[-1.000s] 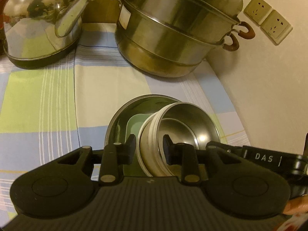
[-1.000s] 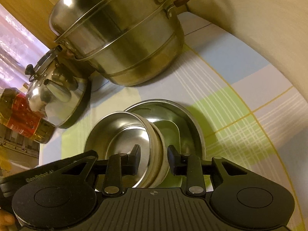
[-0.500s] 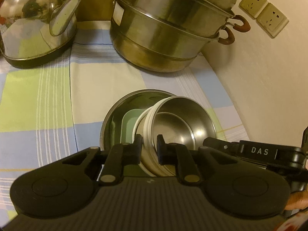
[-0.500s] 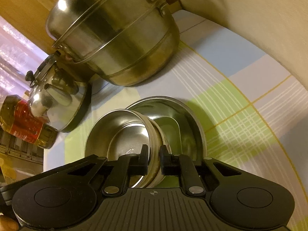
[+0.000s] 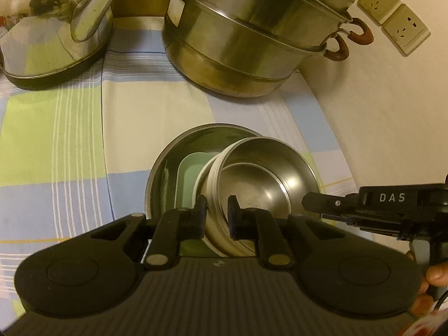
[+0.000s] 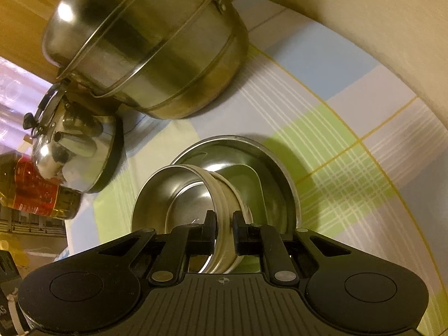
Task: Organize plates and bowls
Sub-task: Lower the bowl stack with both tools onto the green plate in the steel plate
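A small steel bowl with a ribbed pale outer wall sits tilted in a wide steel plate, on top of a pale green dish. My left gripper is shut on the bowl's near rim, one finger inside and one outside. My right gripper is shut on the opposite rim of the same bowl, above the plate. The right gripper's body also shows in the left wrist view.
A big steel steamer pot stands behind the plate, a steel kettle to its left, an oil bottle beyond. The wall with two sockets runs close on the right. A checked cloth covers the table.
Both grippers closed from open onto the bowl's rim. The bowl now sits more tilted and a little raised over the plate.
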A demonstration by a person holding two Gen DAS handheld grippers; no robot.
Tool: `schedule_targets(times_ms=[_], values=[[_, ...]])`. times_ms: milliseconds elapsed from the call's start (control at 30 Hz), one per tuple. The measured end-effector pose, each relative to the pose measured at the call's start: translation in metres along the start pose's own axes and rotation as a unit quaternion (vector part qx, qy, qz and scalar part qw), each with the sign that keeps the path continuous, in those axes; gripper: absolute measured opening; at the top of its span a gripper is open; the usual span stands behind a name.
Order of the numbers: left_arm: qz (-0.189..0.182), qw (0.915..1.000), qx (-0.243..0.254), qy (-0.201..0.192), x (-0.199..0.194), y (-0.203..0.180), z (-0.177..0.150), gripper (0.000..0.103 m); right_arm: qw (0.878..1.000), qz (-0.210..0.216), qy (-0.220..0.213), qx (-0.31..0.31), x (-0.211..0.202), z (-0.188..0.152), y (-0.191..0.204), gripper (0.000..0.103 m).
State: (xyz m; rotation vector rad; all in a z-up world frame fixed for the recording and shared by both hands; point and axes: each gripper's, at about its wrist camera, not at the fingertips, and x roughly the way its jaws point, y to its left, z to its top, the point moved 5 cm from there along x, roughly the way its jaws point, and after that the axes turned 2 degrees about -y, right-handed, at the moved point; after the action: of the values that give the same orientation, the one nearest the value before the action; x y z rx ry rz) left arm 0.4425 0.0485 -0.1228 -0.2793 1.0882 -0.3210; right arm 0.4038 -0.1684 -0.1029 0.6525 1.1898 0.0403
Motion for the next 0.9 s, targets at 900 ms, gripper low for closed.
schedule_targets(times_ms=[900], values=[[0.015, 0.9998, 0.005, -0.007, -0.0002, -0.0016, -0.0018, 0.015, 1.0, 0.0, -0.008, -0.017, 0.0024, -0.0043, 0.0019, 0.012]])
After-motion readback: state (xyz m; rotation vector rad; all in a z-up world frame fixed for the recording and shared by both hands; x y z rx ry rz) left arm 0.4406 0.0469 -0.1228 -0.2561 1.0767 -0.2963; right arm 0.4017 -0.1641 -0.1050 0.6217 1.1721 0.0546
